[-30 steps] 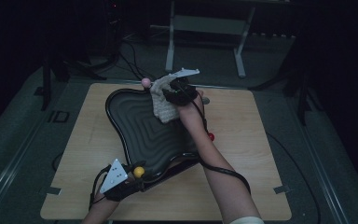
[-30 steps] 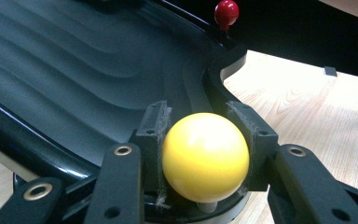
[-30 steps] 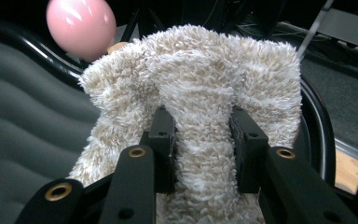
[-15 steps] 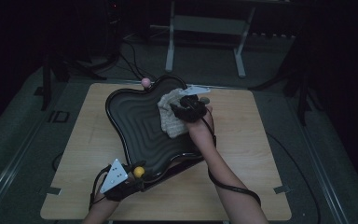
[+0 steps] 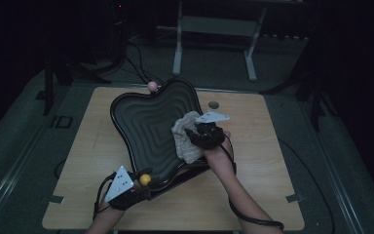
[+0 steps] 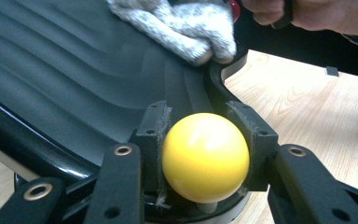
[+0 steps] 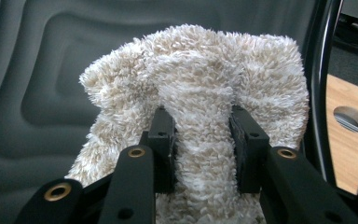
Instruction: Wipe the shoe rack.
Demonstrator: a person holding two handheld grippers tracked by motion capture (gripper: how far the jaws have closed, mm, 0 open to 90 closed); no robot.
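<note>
Pinching the yellow knob (image 6: pixel 205 156) at the black tray's (image 5: pixel 146 122) near rim, the left gripper (image 5: pixel 129 187) steadies it; the right gripper (image 5: pixel 195 137) clamps a fluffy cloth (image 7: pixel 200 93) against its right edge, bare table (image 5: pixel 263 146) beyond.

The cloth (image 5: pixel 187 139) lies in the tray (image 5: pixel 146 122) near its right edge, and the tray sits on the table (image 5: pixel 253 195).

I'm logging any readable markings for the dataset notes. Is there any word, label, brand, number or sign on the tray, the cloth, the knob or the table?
None: no readable text on the black ridged tray, the fluffy cloth, the yellow knob or the wooden table.
</note>
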